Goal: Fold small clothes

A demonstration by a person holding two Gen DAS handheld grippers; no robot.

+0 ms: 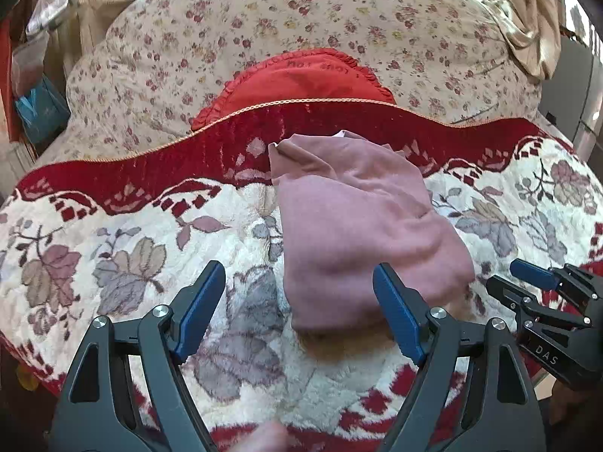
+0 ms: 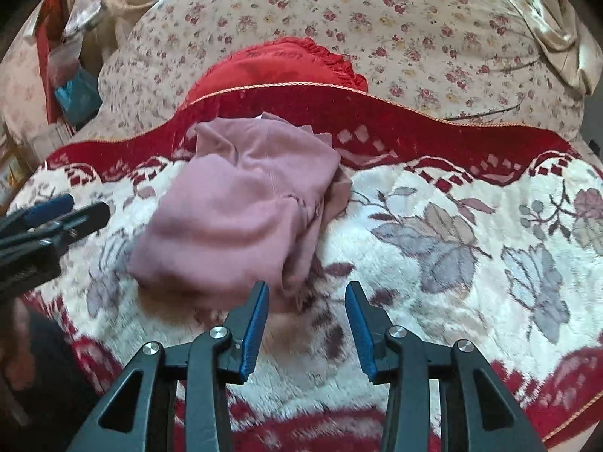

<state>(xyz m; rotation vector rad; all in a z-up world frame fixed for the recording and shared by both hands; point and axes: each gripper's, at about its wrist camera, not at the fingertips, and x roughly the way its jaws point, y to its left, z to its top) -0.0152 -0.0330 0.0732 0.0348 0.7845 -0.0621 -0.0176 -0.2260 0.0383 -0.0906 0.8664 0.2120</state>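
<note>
Big plush blanket under everything, white with leaf patterns and a red border, spread beneath both my tongs. Beyond it, past my fingertips, the flowered quilt and a red frilled cushion tucked behind the blanket's edge.

Now the garment: the pink cloth lies bundled on the blanket, ahead of my left tongs and reaching down toward their right finger; seen from my right tongs it sits ahead and to the left, its near hem just beside the left finger.

Left tongs spread wide, nothing between them. Right tongs parted about halfway, also empty, only blanket in the gap.

The cloth looks light, soft and floppy, a knit that will sag and bunch wherever I lift it. It seems partly folded over itself, though the motion blur makes the layers hard to count. I'd pinch two corners along the near hem, one per tong, biting only thin edge so the blanket pile doesn't come up too.
</note>
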